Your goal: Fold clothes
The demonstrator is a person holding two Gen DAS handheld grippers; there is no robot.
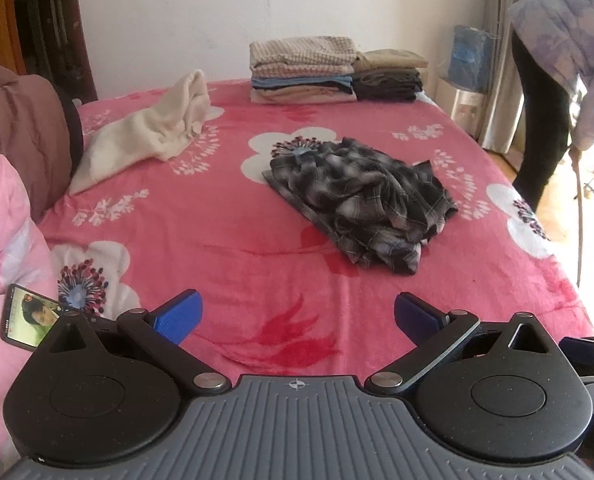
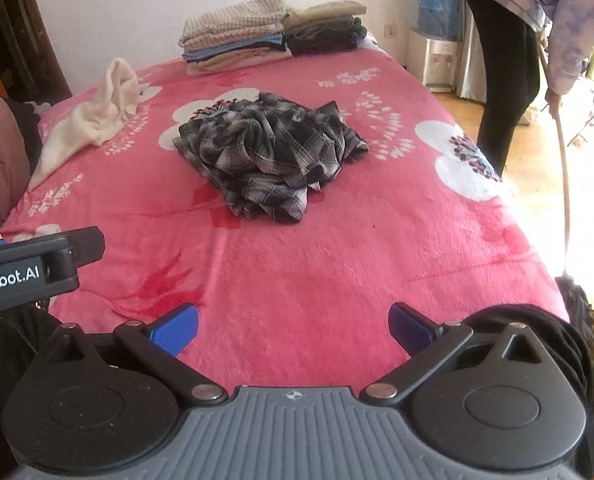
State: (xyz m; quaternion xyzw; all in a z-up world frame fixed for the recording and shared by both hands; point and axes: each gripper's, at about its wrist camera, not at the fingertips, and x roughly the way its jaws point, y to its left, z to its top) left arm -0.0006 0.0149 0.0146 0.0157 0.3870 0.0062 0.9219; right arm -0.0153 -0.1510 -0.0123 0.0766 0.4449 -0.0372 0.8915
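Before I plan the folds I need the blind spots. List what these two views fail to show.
- Plaid garment: crumpled in both views, so its type and sleeves are hidden in its own folds.
- Folded stacks: too distant to count the pieces.
- Cream garment: bunched, shape unclear.
- Phone: left wrist view, partly covered by the left gripper.
- Person by the bed: cut off by the frame edge in both views.

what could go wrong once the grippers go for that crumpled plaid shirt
The plaid shirt lies bunched in layers, so open jaws may pinch several folds at once. A phone sits at the bed's left edge beside the left gripper and could get knocked. A person sweeping stands close to the bed's right side.
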